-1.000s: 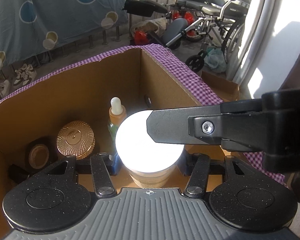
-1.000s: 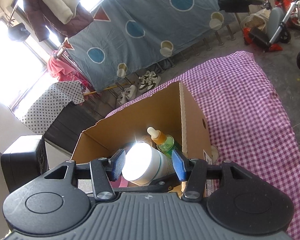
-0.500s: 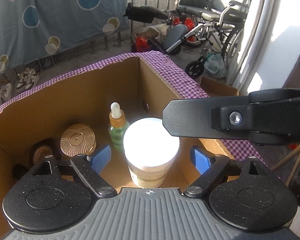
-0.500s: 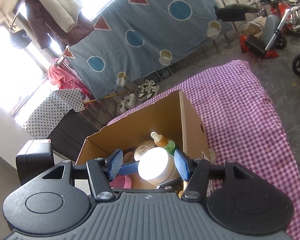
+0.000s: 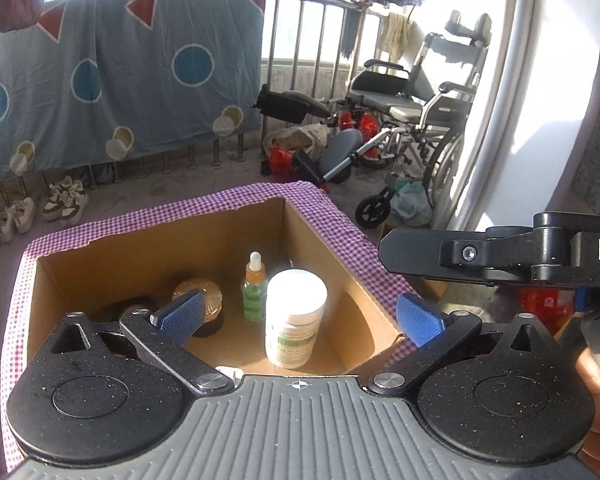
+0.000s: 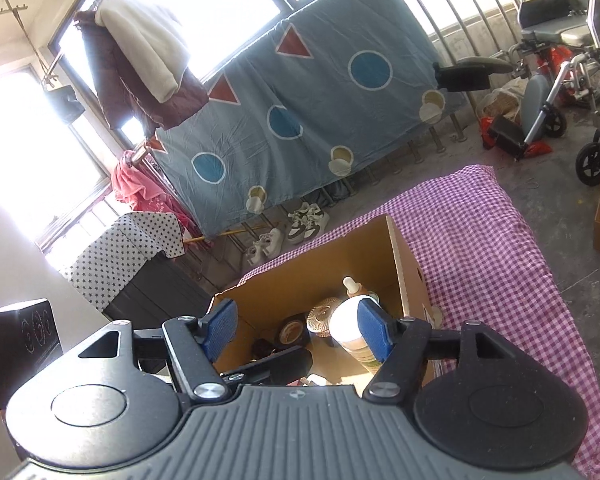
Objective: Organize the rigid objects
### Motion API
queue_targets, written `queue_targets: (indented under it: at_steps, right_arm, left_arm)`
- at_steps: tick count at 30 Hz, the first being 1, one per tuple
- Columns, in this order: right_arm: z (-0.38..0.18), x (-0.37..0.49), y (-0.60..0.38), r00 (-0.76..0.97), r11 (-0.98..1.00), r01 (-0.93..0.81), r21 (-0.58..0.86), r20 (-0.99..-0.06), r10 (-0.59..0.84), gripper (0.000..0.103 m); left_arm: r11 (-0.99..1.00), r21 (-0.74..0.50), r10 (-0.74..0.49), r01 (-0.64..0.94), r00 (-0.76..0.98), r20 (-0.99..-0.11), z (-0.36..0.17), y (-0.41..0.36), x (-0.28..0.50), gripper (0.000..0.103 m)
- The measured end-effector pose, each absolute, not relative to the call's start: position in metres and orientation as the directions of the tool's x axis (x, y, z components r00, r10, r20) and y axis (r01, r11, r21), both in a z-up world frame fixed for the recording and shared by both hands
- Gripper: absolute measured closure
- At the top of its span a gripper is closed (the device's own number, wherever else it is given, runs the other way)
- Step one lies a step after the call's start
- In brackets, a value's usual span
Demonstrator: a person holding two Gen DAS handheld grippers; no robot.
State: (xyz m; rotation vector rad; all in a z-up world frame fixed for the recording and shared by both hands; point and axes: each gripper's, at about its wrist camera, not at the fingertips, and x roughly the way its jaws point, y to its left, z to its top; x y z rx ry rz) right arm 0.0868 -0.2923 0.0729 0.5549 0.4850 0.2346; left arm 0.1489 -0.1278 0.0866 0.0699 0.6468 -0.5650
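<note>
A white jar with a green label [image 5: 295, 316] stands upright inside the cardboard box [image 5: 148, 256], beside a green dropper bottle [image 5: 254, 289] and a gold ribbed lid [image 5: 205, 296]. My left gripper [image 5: 298, 318] hovers above the box, its jaws still opening and wide apart, the blue pads clear of the jar. My right gripper [image 6: 296, 330] also hangs above the box [image 6: 300, 276], its jaws opening with nothing pressed between them; the jar [image 6: 350, 330] shows behind its right pad. The right gripper's black body [image 5: 500, 254] crosses the left wrist view at right.
The box sits on a purple checked cloth [image 6: 480, 248]. Dark round jars [image 6: 292, 332] lie at the box's left. A wheelchair [image 5: 420, 120], shoes [image 5: 64, 200] and a hanging blue sheet [image 5: 100, 88] stand beyond. A black device [image 6: 16, 336] is at the left.
Both grippers let go of the white jar, opened wide and rose back from the box. The jar now stands free on the box floor.
</note>
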Motion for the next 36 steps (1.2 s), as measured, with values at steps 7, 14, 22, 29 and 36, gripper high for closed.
queue_targets:
  at_steps: [7, 14, 22, 29, 36]
  right_arm:
    - [0.080, 0.054, -0.257, 0.880, 0.861, -0.101, 0.498, -0.358, 0.310, 0.015]
    - [0.077, 0.034, -0.225, 0.894, 0.909, -0.088, 0.408, -0.370, 0.253, 0.002]
    - [0.059, 0.026, -0.201, 0.874, 0.956, -0.044, 0.291, -0.452, 0.177, 0.000]
    - [0.041, 0.037, -0.193, 0.844, 0.975, 0.008, 0.224, -0.525, 0.114, 0.000]
    - [0.030, 0.057, -0.193, 0.819, 0.982, 0.046, 0.184, -0.569, 0.068, 0.000]
  left_arm:
    - [0.889, -0.114, -0.422, 0.443, 0.699, -0.578, 0.094, -0.092, 0.126, 0.000]
    - [0.940, -0.078, -0.312, 0.332, 0.746, -0.589, 0.083, -0.059, 0.111, 0.000]
    - [0.974, 0.009, -0.175, 0.228, 0.772, -0.611, 0.063, -0.052, 0.104, 0.000]
    - [0.980, 0.025, -0.139, 0.196, 0.771, -0.622, 0.049, -0.051, 0.106, 0.000]
    - [0.992, -0.037, -0.112, 0.117, 0.743, -0.660, 0.044, -0.046, 0.113, 0.001]
